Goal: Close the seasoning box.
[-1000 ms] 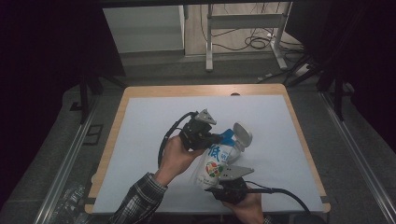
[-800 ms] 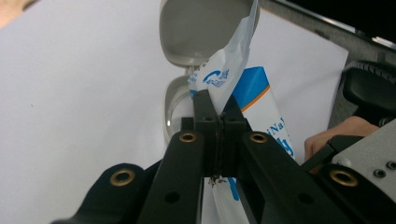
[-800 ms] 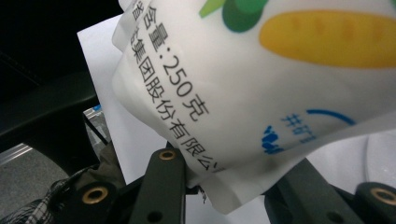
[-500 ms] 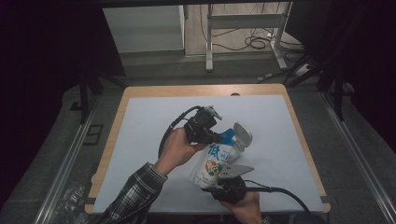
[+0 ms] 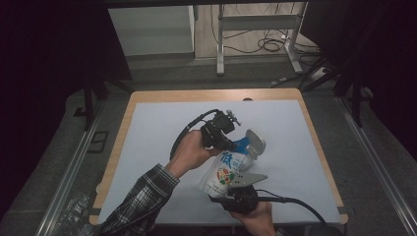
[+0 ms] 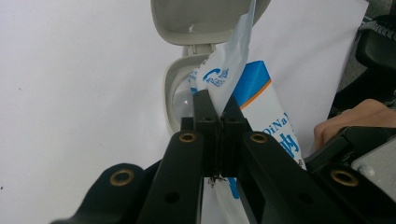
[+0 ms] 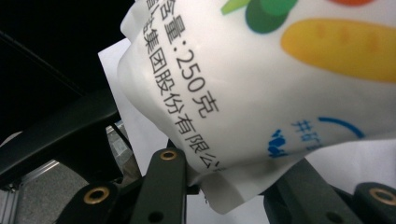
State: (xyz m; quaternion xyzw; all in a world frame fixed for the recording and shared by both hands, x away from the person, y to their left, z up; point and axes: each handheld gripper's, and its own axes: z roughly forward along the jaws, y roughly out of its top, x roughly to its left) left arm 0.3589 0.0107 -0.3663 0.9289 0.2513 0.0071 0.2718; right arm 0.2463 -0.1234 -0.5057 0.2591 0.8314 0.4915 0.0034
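Item: soft white plastic pouch printed with blue bands, coloured fruit shapes and black characters (image 5: pixel 227 169), held tilted above the near middle of my desk, between my two claws.

Closure: pale grey hard-plastic flip lid (image 5: pixel 255 141), oval, hinged open at the pouch's upper end; its ring frames the opening in the left claw view (image 6: pixel 172 93).

Left claw (image 5: pixel 230 144): black jaws pressed together, pinching a thin white-and-blue sheet (image 6: pixel 229 77) that rises out of the lid opening. The sheet is smooth, pulled into a narrow fold.

Right claw (image 5: pixel 235 192): clamped on the pouch's bottom seam, which bulges and creases between my jaws (image 7: pixel 219 189). A grey three-cornered plate (image 5: pixel 250 178) sits on top of it.

Surroundings: desk topped with a smooth white mat (image 5: pixel 147 147), light wooden edge (image 5: pixel 211 95) around it. My left plaid sleeve (image 5: pixel 140 201) lies across the near left. A black cable (image 5: pixel 290 201) trails right from the right claw; another loops behind the left. Beyond the desk: grey floor, a white metal stand (image 5: pixel 255 22) and loose cables (image 5: pixel 273 45). Nothing stands between the claws and the pouch.
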